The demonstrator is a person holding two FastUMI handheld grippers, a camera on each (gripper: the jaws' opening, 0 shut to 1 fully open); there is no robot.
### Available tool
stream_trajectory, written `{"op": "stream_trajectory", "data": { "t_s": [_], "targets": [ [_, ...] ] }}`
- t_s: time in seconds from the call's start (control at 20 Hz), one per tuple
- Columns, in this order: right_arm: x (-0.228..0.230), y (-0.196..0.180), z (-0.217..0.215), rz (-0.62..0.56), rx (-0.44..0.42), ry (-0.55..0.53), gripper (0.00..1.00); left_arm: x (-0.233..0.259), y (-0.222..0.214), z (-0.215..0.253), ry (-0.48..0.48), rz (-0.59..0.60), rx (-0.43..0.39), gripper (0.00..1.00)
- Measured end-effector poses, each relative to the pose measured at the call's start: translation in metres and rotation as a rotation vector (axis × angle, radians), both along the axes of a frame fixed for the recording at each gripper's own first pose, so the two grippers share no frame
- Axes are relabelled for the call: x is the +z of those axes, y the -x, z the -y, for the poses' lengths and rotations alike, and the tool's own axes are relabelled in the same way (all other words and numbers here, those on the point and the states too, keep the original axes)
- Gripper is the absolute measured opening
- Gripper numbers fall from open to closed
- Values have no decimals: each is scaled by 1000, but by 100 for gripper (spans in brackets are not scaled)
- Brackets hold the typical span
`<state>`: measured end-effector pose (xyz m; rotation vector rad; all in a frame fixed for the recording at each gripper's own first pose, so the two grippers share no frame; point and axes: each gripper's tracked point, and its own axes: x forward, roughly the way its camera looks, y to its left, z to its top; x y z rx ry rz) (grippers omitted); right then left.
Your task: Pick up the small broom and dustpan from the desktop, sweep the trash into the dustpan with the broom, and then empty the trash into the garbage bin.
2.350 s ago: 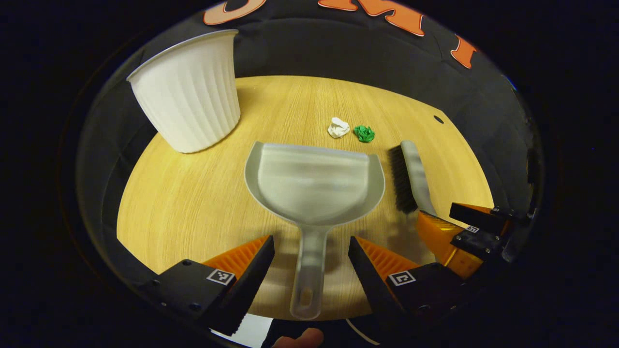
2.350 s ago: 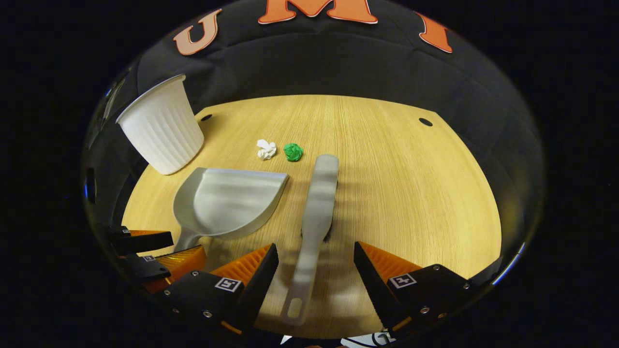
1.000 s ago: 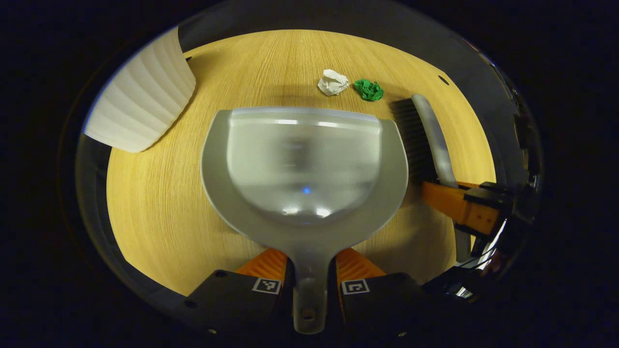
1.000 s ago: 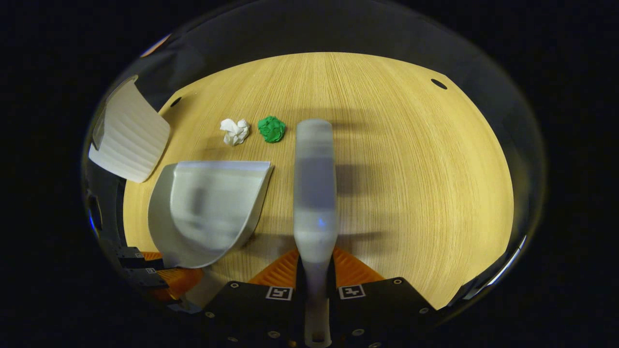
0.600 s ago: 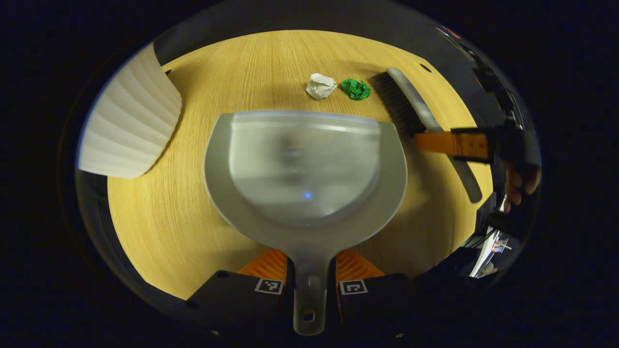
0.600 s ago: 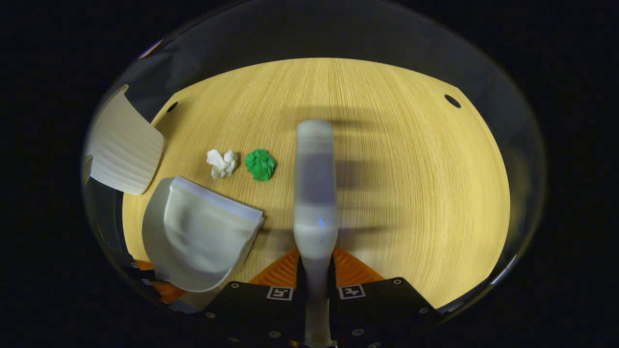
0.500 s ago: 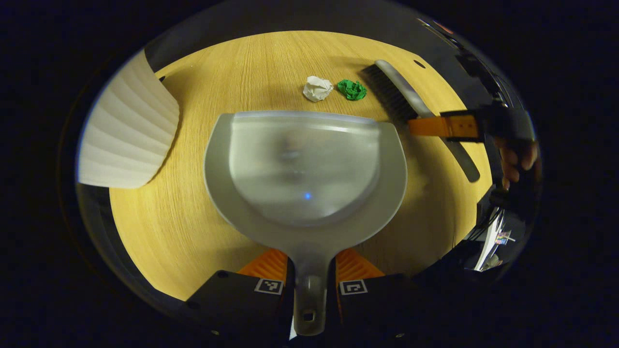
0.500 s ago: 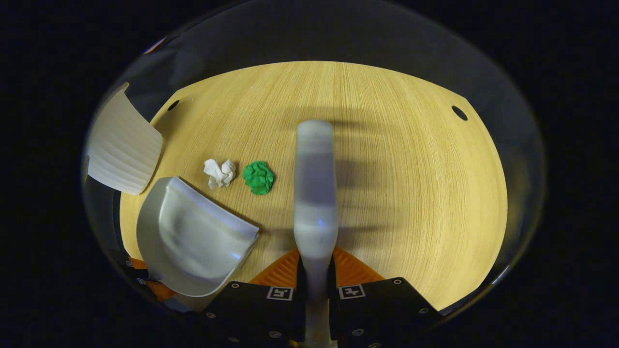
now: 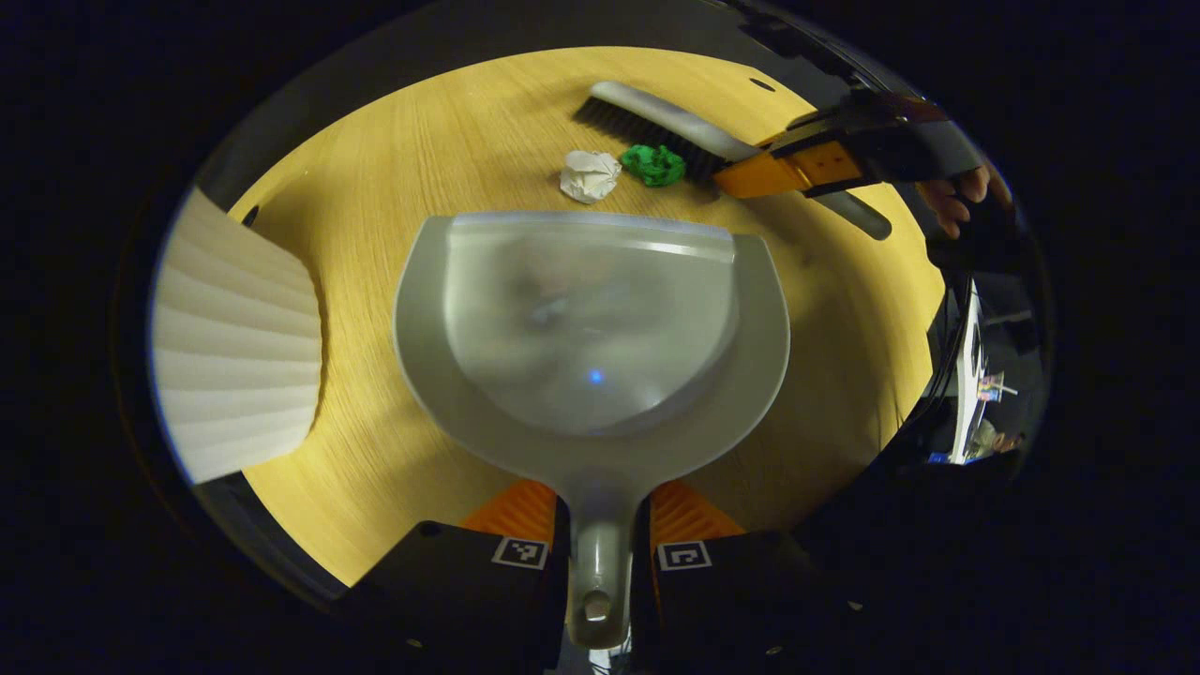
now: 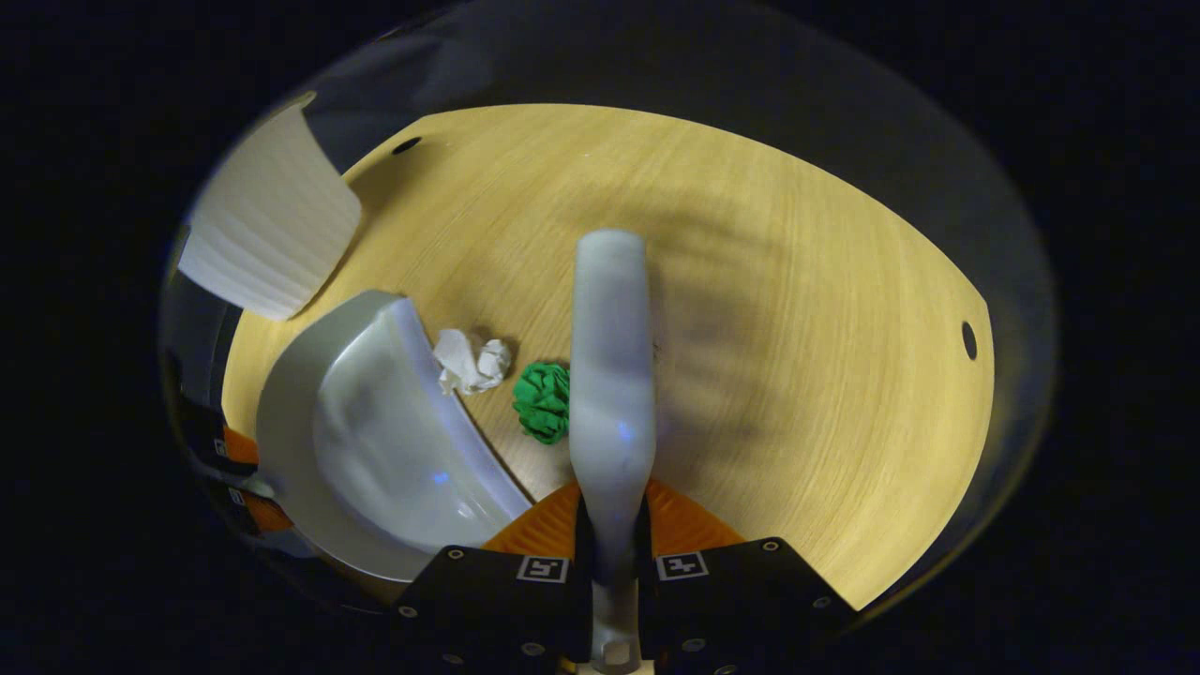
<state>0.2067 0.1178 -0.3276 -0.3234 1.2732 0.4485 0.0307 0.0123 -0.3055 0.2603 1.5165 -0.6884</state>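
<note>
While the left gripper (image 9: 600, 525) has its jaws clamped on the grey handle of the dustpan (image 9: 591, 328), the pan spreads forward from 6 o'clock across the middle of the left gripper view, its straight front lip at 12 o'clock of its own bowl and lying on or just above the wooden desktop (image 9: 375, 187); contact cannot be told. Just past that lip sit two pieces of trash: a white paper wad (image 9: 591, 175) and, beside it toward 1 o'clock, a green paper wad (image 9: 653, 164). Touching or just behind the green wad are the dark bristles of the broom (image 9: 656, 117), whose grey back runs from 12 toward 2 o'clock, where the right gripper (image 9: 778, 173) grips its handle, with a hand (image 9: 956, 192) behind it. A white ribbed garbage bin (image 9: 234, 356) stands at 9 o'clock, well apart from the trash. From the right gripper view, the right gripper (image 10: 614, 539) has its jaws together on the broom's (image 10: 611, 375) handle at 6 o'clock, and the grey back runs up to the centre. The green wad (image 10: 542, 401) lies just beside the broom at 9 o'clock of it, the white wad (image 10: 472, 363) next, touching or nearly touching the dustpan's (image 10: 394, 441) lip. The bin (image 10: 272, 234) is at 10 o'clock. Square black-and-white coded markers sit on both grippers' finger mounts; no brand, label or readable writing can be made out on the tools or bin.
</note>
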Motion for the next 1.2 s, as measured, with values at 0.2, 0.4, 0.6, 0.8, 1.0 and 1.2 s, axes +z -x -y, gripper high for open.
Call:
{"op": "stream_trajectory", "data": {
  "t_s": [0.2,0.4,0.6,0.8,1.0,1.2],
  "targets": [
    [10,25,-24,-74,166,-76,19,-1,-3,-3,0,6,-55,28],
    [25,29,-35,-122,263,-151,19,-1,-3,-4,-1,13,-74,28],
    [37,18,-32,-167,340,-192,19,-4,-2,-2,13,17,-54,28],
    [47,-7,-2,-117,232,-179,19,-4,1,5,34,18,4,28],
    [64,-32,20,-45,34,-187,19,3,9,16,78,6,95,28],
    [49,-30,42,-1,-88,-152,19,6,23,25,97,9,148,28]
  ]
}}
